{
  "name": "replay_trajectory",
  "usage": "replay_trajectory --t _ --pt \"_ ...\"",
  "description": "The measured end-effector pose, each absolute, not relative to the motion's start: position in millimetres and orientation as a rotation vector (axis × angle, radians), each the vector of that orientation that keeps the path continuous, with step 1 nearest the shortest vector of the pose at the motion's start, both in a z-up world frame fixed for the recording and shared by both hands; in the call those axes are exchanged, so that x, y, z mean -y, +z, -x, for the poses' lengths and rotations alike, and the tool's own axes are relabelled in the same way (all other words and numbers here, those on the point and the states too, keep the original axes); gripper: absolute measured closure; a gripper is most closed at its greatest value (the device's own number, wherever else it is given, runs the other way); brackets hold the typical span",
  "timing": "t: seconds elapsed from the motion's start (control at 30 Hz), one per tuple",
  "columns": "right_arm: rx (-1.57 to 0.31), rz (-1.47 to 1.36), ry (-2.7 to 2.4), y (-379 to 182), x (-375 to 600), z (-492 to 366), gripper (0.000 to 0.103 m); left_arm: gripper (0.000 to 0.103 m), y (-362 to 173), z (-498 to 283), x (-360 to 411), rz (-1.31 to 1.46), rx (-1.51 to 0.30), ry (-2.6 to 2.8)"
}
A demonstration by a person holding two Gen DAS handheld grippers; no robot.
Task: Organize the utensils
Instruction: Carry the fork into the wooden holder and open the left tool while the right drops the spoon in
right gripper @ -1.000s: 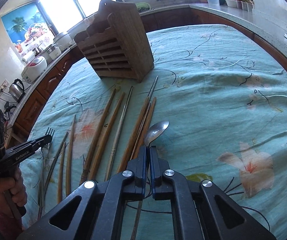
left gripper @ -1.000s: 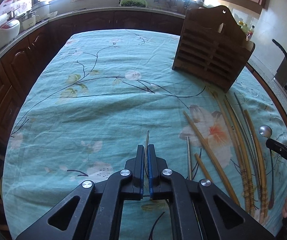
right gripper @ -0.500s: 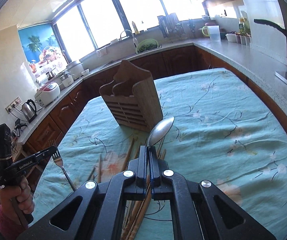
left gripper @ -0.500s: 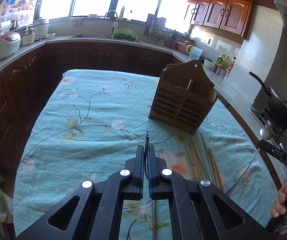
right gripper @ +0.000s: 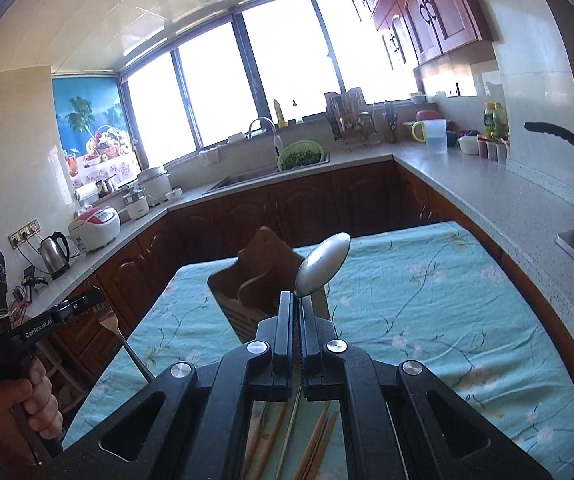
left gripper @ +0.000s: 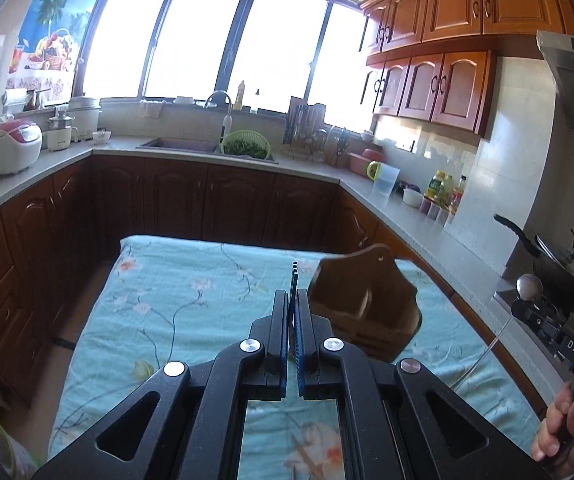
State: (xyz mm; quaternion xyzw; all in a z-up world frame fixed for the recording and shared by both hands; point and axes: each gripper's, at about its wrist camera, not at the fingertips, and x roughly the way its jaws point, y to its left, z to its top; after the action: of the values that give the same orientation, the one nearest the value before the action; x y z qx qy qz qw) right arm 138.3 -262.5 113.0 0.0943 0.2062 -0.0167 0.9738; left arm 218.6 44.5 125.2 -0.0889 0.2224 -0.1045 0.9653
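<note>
My left gripper (left gripper: 291,300) is shut on a metal fork (left gripper: 294,276), seen edge-on; the fork's tines and handle also show in the right wrist view (right gripper: 113,322). My right gripper (right gripper: 298,302) is shut on a metal spoon (right gripper: 323,264), bowl tilted up; the spoon also shows in the left wrist view (left gripper: 529,286). Both are held high above the table. The wooden utensil holder (left gripper: 361,304) stands on the cloth ahead of both grippers, also in the right wrist view (right gripper: 263,276). Bamboo chopsticks (right gripper: 315,444) lie on the cloth below the right gripper.
The table has a teal flowered cloth (left gripper: 175,304). Dark cabinets and a grey counter (left gripper: 47,168) ring the table closely. A black pan (left gripper: 559,268) sits on the stove at the right. A sink with a green colander (left gripper: 245,148) is at the back.
Both grippers have lifted and tilted up from the table with the fork and the spoon. The holder now sits lower in both views, and most chopsticks have dropped out of sight.
</note>
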Motion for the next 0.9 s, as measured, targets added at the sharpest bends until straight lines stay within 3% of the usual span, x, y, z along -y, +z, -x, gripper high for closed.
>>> replay_trajectory --t 0.3,0.7,0.9 --pt "-0.276 -0.126 -0.069 133 262 -196 0.101 0.102 147 -294 -13 0.143 -0.282 -0.171" --pt "-0.409 -0.056 -0.057 69 256 -249 0.101 0.102 40 -378 43 0.001 -0.38 -0.176" --pt "-0.472 -0.075 -0.022 49 269 -256 0.101 0.1 16 -394 45 0.011 -0.44 -0.217"
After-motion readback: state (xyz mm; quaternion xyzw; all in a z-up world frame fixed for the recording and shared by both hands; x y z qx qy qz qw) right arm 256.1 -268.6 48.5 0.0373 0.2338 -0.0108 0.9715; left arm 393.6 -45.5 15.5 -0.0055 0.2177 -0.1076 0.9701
